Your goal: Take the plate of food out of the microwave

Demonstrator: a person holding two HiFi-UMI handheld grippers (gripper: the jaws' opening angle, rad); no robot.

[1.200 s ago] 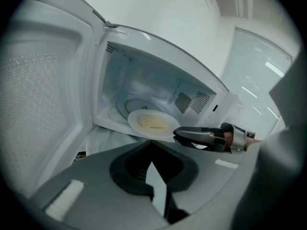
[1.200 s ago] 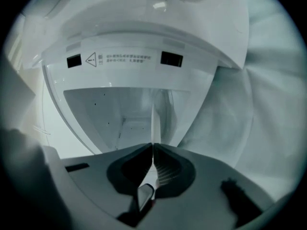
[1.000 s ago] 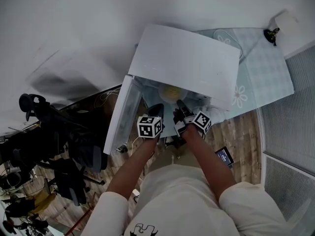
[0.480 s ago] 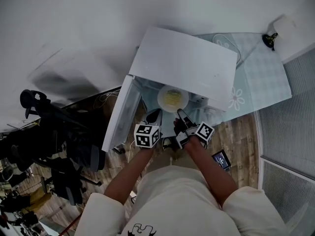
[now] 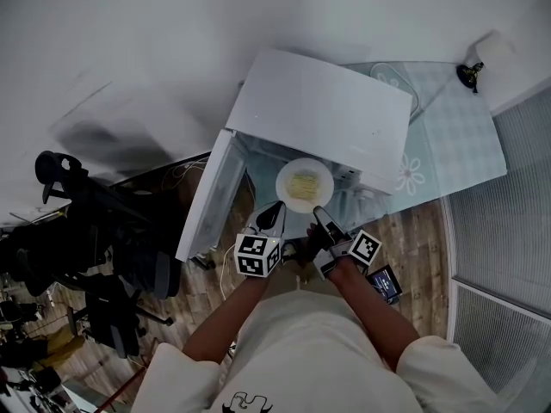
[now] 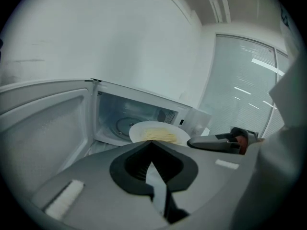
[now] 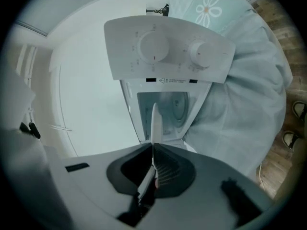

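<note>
A white plate (image 5: pixel 304 184) of yellow noodles hangs just outside the front of the white microwave (image 5: pixel 318 110), whose door (image 5: pixel 211 198) stands open to the left. My left gripper (image 5: pixel 274 217) is shut on the plate's near-left rim and my right gripper (image 5: pixel 320 221) is shut on its near-right rim. In the left gripper view the plate (image 6: pixel 158 132) lies flat at the jaw tips, in front of the empty cavity (image 6: pixel 125 120). From the right gripper view the plate (image 7: pixel 154 121) is edge-on between the jaws, with the two-knob control panel (image 7: pixel 168 51) behind.
The microwave sits on a table with a pale blue flower-print cloth (image 5: pixel 448 136). Black office chairs (image 5: pixel 95 256) crowd the left side. A small screen device (image 5: pixel 384 283) lies on the wooden floor at my right. The open door (image 6: pixel 43 123) walls off the left.
Both grippers have drawn back toward me with the plate, which has come from inside the microwave's cavity to fully outside its front.
</note>
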